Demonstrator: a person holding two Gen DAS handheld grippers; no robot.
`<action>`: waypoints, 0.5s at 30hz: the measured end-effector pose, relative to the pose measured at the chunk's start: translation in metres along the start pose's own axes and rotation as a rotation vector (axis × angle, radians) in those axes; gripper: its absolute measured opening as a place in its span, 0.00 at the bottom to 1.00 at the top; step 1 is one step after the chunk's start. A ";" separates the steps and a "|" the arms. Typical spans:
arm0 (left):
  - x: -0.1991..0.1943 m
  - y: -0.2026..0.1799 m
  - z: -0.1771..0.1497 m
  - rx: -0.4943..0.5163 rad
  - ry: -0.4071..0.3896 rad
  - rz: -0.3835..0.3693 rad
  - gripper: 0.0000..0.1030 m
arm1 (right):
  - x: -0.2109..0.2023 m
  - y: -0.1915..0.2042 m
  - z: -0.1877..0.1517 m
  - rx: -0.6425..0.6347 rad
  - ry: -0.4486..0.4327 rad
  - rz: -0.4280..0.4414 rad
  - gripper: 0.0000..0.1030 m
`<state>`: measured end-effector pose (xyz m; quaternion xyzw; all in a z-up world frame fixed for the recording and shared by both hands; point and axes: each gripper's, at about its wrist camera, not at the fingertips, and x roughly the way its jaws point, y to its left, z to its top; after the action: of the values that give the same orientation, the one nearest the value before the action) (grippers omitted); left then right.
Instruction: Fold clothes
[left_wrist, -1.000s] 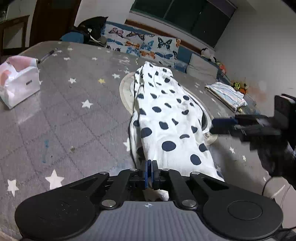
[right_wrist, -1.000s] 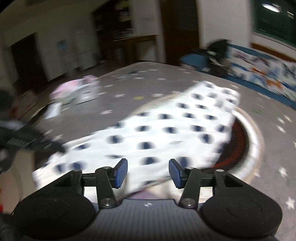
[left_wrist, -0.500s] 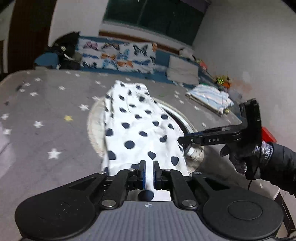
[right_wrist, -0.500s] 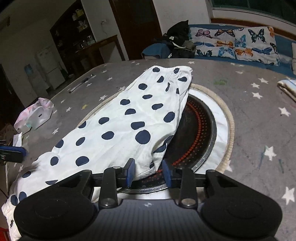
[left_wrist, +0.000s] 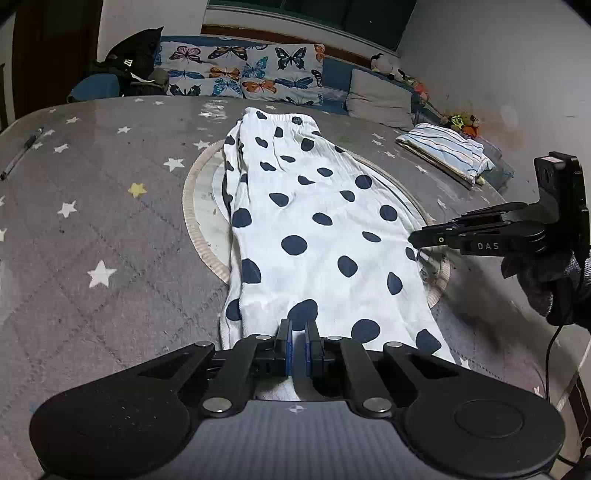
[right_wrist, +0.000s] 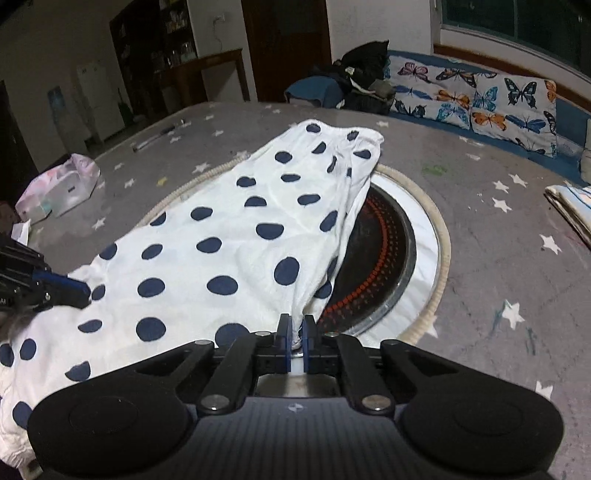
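Both claws now pinch the polka-dot garment (left_wrist: 317, 236), which lies stretched up the centre of the frame on the tabletop (left_wrist: 110, 229): the left claw (left_wrist: 298, 341) holds its near hem, the right claw (right_wrist: 295, 338) its side edge. The fold is just being set up, and the next move likely calls for lifting both edges together and carrying them over. Both claws tilt steeply down toward the cloth.

A grey star-printed bench (left_wrist: 110, 229) carried polka-dot trousers (left_wrist: 317, 236) across its round central burner (right_wrist: 384, 251), folded striped cloth (left_wrist: 443, 155) near the far right edge.
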<state>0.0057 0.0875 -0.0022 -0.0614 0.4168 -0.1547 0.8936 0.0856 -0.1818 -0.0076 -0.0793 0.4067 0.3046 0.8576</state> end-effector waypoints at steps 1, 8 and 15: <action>-0.001 -0.001 0.002 0.006 -0.001 0.002 0.08 | -0.003 0.000 0.002 -0.006 -0.002 -0.005 0.08; -0.009 -0.016 0.017 0.034 -0.036 -0.015 0.17 | -0.013 0.005 0.036 -0.056 -0.084 0.001 0.12; 0.008 -0.021 0.016 0.032 0.000 -0.040 0.18 | 0.040 0.006 0.068 -0.067 -0.040 0.015 0.20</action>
<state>0.0175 0.0648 0.0072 -0.0556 0.4131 -0.1790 0.8912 0.1448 -0.1325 0.0081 -0.0986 0.3798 0.3260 0.8601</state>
